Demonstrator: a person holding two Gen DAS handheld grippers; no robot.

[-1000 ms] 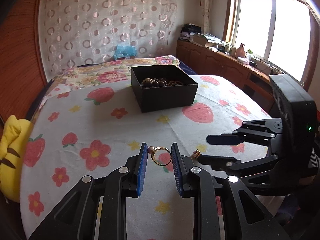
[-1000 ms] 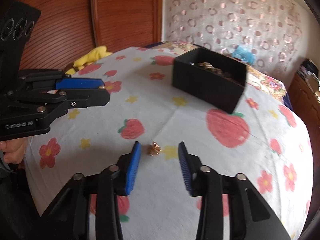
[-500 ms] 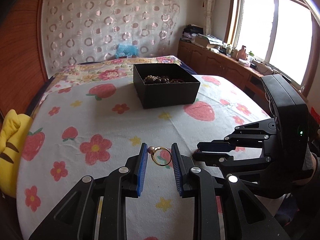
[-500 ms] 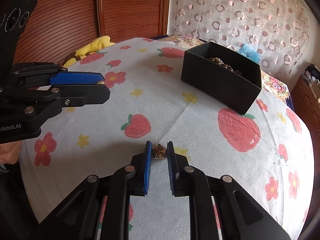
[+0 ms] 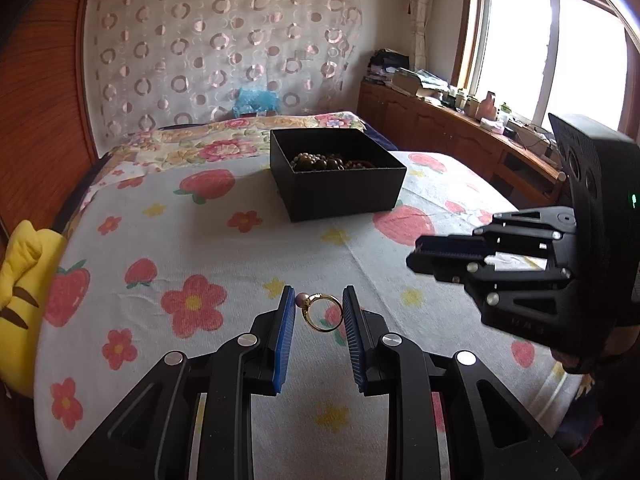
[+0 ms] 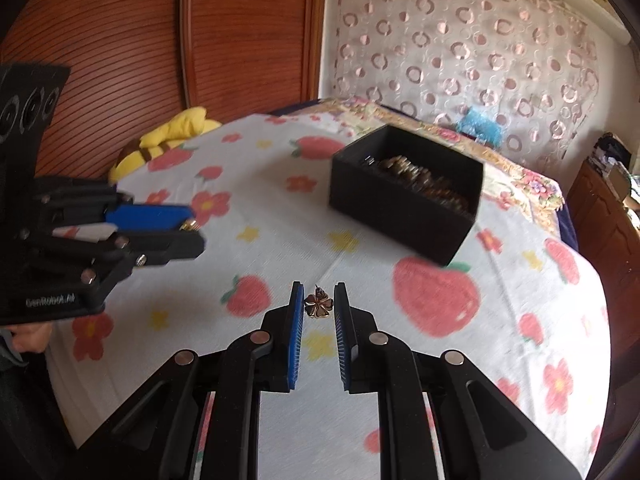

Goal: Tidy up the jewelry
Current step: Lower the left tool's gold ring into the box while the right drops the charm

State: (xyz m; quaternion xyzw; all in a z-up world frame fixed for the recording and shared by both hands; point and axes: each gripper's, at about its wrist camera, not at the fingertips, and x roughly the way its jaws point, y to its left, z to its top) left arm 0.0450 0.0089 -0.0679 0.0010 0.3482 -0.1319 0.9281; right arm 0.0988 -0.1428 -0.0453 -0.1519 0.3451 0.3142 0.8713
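Left tongs (image 5: 319, 312) are clenched on a gold ring (image 5: 324, 312) with a small pink bead, pinched between the blue pads at their tips and held up over the near part of the bed (image 5: 248, 264). Right tongs (image 6: 318, 306) grip a small gold clover-shaped earring (image 6: 319, 305) between their own blue pads, the pads pressed against its two sides, also above the near part of the bed. In the left wrist view the right tongs (image 5: 416, 258) show at the right side, raised above the bedspread; in the right wrist view the left tongs (image 6: 196, 236) show at the left, with a glint of gold at their tips.

A black open box (image 5: 338, 184) sits toward the far end of the bed, well apart from both tongs, with brown beads (image 5: 320, 160) heaped inside it. The bedspread is white with red strawberries and flowers. A yellow plush toy (image 5: 20, 280) lies at the left edge of the bed, beside the wooden wall. A wooden counter (image 5: 460, 120) with clutter runs under the window on the right.
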